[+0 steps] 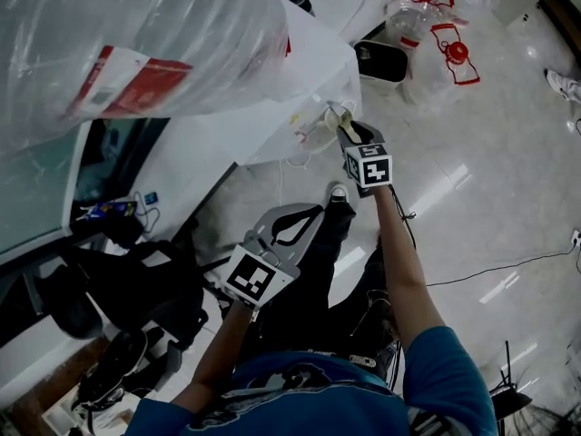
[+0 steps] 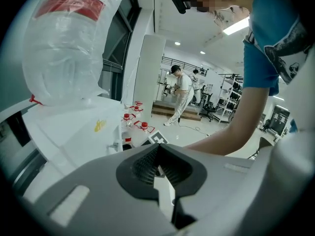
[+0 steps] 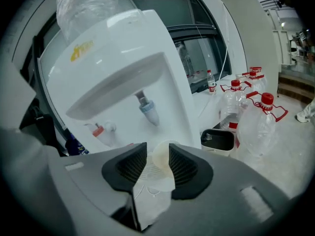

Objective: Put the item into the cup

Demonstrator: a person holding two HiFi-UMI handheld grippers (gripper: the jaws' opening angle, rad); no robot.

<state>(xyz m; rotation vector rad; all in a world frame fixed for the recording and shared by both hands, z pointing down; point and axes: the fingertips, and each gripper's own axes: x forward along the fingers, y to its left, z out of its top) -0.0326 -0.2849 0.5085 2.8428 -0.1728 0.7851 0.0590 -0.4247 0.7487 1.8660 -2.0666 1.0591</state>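
Right gripper view alone shows the right hand-held gripper released, its jaws spread with the paper cup between them, seemingly unpressed. The cup is seen over the drip grille of the water dispenser, below the blue tap. The left hand-held gripper is clenched on nothing, near the person. Water bottles stand to the right.
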